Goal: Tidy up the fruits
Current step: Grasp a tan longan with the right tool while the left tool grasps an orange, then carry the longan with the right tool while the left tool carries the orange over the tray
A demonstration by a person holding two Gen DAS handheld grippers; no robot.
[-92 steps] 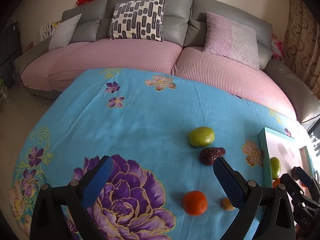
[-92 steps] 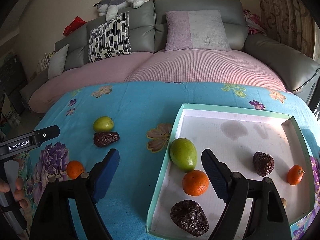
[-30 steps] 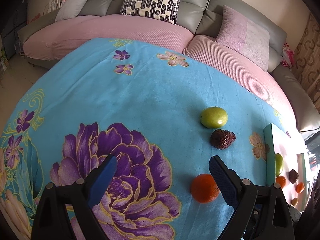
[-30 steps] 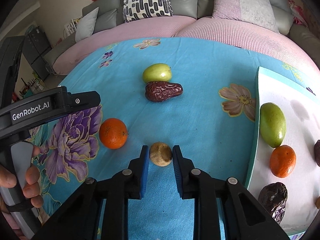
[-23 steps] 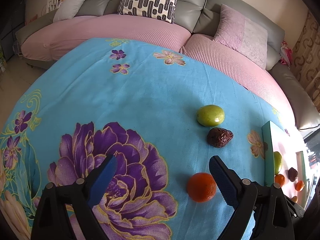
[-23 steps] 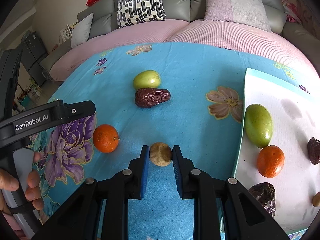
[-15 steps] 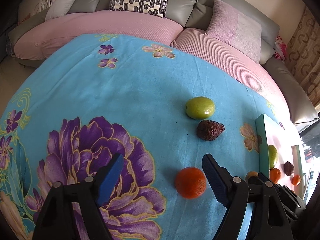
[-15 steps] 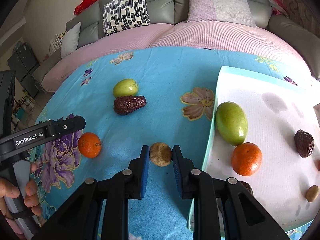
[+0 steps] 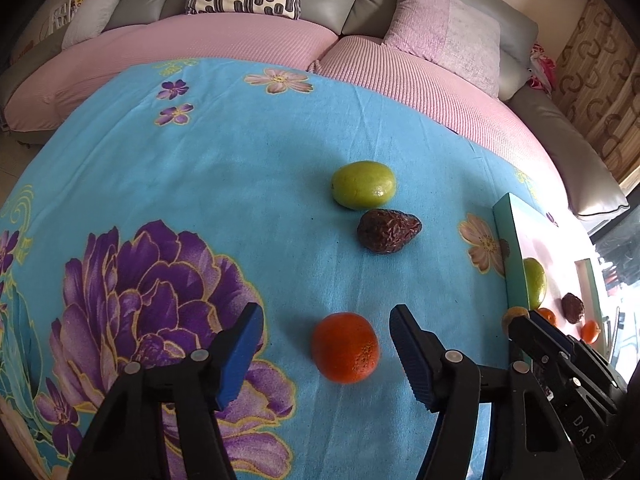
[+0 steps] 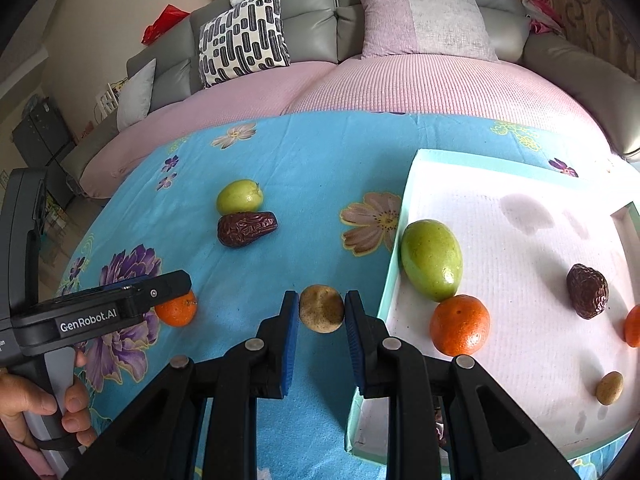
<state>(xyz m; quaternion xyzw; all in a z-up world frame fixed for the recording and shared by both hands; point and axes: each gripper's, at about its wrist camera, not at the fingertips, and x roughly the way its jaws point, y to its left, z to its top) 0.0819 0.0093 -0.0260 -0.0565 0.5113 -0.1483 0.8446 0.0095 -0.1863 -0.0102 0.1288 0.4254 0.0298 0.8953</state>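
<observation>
My right gripper (image 10: 321, 311) is shut on a small brown round fruit (image 10: 321, 309), held above the cloth just left of the white tray's teal rim (image 10: 390, 276). The tray holds a green fruit (image 10: 431, 258), an orange (image 10: 460, 325), a dark date (image 10: 587, 290) and a small brown fruit (image 10: 609, 388). My left gripper (image 9: 326, 338) is open, its fingers on either side of an orange (image 9: 345, 347) on the cloth. Beyond lie a green fruit (image 9: 363, 185) and a dark date (image 9: 387, 230). The right gripper (image 9: 520, 322) shows at the left wrist view's right edge.
A blue flowered cloth (image 9: 224, 184) covers the table. A grey and pink sofa (image 10: 420, 76) with cushions curves behind it. A hand (image 10: 48, 408) grips the left tool's handle at the lower left of the right wrist view.
The right gripper went from open over the tray to shut on the brown fruit, then carried it right toward the tray. The left gripper moved in around the orange.
</observation>
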